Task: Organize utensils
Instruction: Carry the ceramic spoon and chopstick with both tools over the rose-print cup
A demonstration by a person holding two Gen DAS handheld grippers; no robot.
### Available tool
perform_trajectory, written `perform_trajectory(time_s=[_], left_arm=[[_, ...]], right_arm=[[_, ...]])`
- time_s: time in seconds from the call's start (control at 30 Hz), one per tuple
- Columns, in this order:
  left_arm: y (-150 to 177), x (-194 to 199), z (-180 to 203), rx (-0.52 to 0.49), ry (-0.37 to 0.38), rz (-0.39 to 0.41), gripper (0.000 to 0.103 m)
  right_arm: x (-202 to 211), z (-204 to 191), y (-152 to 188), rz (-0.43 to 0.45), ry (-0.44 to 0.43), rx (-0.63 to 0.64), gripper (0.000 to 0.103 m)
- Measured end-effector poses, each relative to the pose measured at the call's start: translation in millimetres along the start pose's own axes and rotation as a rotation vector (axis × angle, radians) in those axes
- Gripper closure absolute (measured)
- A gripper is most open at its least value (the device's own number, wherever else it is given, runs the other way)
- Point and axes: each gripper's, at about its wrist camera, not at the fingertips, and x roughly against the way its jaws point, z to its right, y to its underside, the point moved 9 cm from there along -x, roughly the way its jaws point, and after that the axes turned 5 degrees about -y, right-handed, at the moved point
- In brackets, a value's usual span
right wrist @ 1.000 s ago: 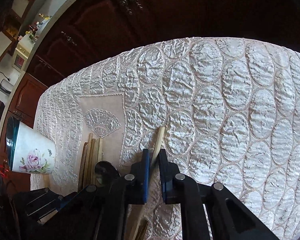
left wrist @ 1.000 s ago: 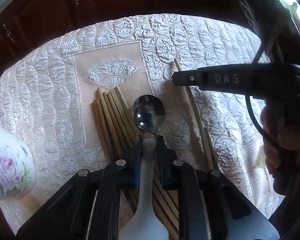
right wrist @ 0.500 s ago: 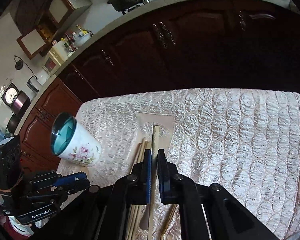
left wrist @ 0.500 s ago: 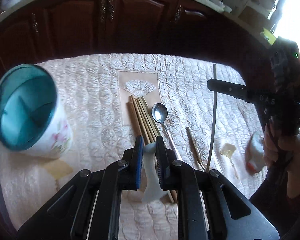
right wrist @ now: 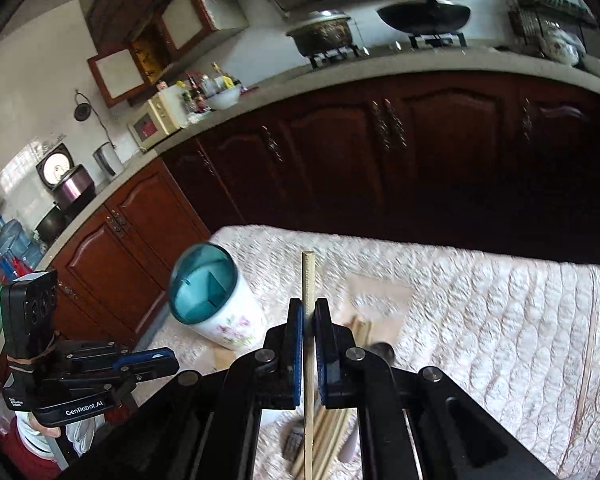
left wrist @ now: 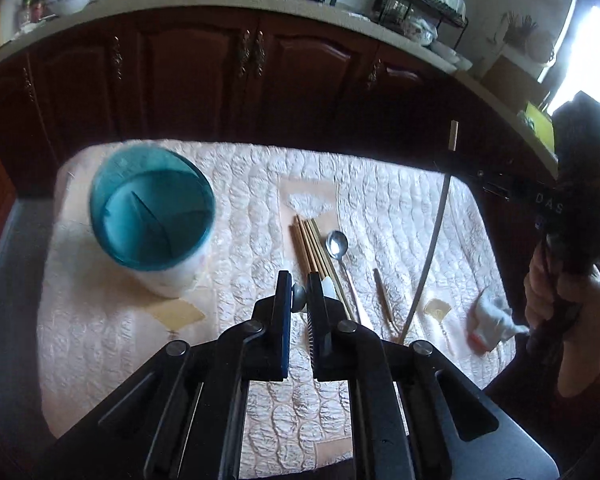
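My left gripper point(left wrist: 299, 294) is shut on a white ceramic spoon point(left wrist: 299, 298), held above the table. My right gripper point(right wrist: 309, 322) is shut on a wooden chopstick point(right wrist: 308, 280) that stands upright, high above the table; its top end shows in the left wrist view point(left wrist: 454, 135). A floral holder cup with a teal inside point(left wrist: 152, 216) stands at the table's left and also shows in the right wrist view point(right wrist: 208, 292). A bundle of chopsticks point(left wrist: 310, 246) and a metal spoon point(left wrist: 337, 245) lie mid-table. One more chopstick point(left wrist: 382, 294) lies to their right.
The table has a white quilted cover point(left wrist: 380, 184). A crumpled white thing point(left wrist: 490, 318) lies at its right edge. A grey cable point(left wrist: 432, 256) hangs across the right side. Dark wood cabinets point(left wrist: 220, 80) stand behind the table.
Both grippers have risen well above the table with their loads. The right gripper's chopstick now stands clear of the cloth, and the cup sits nearer the middle of the left view.
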Motion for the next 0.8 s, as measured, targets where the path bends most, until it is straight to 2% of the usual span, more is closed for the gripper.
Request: perform_trajectory(time_s=[0.17, 0.3, 0.43, 0.57, 0.8], left_arm=[[-37.2, 55.8, -30.6, -0.018, -0.094, 0.105, 0.097], [-62.1, 77.3, -64.5, -0.014, -0.201, 0.148, 0.097], [-71.6, 73.7, -95.7, 0.003, -0.281, 0.137, 0.097], [-70.9, 53.6, -115.3, -0.008, -0.338, 0.096, 0.097], [-65.7, 8.8, -139.3, -0.015, -0.393, 0.025, 0.097]], right_arm=[[2.1, -32.7, -41.1, 0.088, -0.047, 0.019, 0.098], [-12.5, -61.3, -76.3, 0.137, -0.086, 0.024, 0.098], [-34.7, -86.0, -105.2, 0.163, -0.094, 0.037, 0.098], [-59.1, -109.6, -130.0, 0.193, -0.097, 0.065, 0.098], [-111.3, -131.4, -155.3, 0.233, -0.069, 0.118, 0.098]])
